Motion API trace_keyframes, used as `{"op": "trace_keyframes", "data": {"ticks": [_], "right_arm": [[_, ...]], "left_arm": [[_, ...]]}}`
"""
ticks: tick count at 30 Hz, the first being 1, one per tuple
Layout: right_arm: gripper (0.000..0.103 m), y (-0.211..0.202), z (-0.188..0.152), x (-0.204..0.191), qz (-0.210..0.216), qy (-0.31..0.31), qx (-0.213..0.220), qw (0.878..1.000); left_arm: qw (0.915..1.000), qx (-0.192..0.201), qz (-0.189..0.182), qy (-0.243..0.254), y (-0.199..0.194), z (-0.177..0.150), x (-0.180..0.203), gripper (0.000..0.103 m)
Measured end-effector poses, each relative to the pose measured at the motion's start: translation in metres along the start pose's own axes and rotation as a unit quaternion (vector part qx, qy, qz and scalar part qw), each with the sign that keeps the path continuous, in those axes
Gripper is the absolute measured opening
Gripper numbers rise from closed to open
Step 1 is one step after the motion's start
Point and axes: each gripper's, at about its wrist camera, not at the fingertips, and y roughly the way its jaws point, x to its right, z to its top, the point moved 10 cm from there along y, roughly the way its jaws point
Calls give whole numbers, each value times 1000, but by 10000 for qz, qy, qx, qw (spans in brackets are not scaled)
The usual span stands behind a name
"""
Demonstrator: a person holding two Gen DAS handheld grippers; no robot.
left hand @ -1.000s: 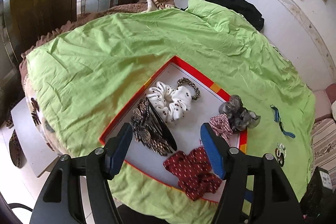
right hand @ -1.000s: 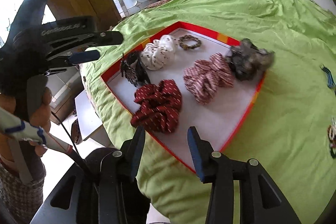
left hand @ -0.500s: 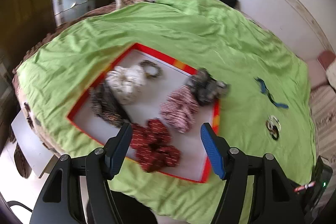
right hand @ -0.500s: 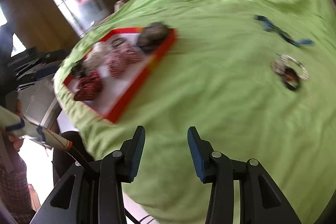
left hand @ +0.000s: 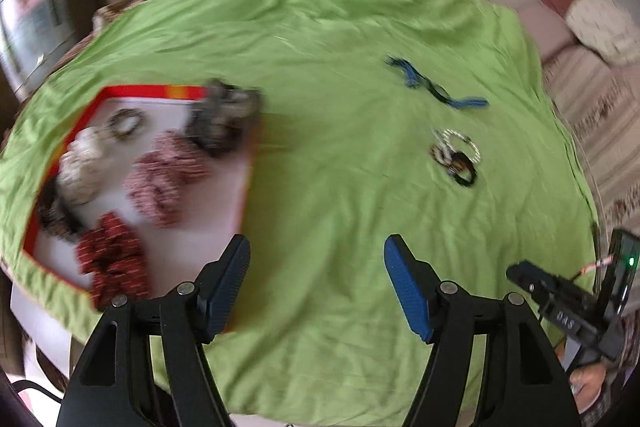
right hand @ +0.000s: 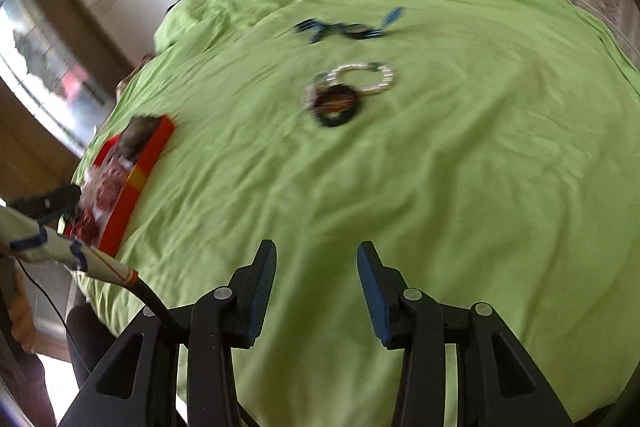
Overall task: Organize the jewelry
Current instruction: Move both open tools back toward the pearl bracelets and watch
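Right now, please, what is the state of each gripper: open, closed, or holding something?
Left gripper: jaws opening, nothing between them.
Right gripper: open, empty.

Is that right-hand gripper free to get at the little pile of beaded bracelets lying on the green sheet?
Probably yes: the right gripper is open and empty, and only bare green sheet lies between it and the beaded bracelets.

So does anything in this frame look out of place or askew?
Yes: a cluster of bracelets and a blue strand lie loose on the green sheet, outside the red tray. A grey scrunchie sits at the tray's corner, apparently overhanging its rim.
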Motion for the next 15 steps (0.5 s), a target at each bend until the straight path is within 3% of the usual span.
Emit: {"op": "trace_keyframes", "data": {"ticks": [7, 13, 15], "right_arm": [[46, 6, 17, 37, -9, 394, 103, 9992], [46, 19, 37, 61, 20, 629, 139, 9979], [46, 24, 50, 66, 17, 659, 183, 9977]], "left_arm": [[9989, -151, -248, 379, 46, 20, 64, 69], [9950, -433, -758, 488, 106, 54, 117, 68], [9931, -534, -953, 427, 130, 70, 132, 63]]}}
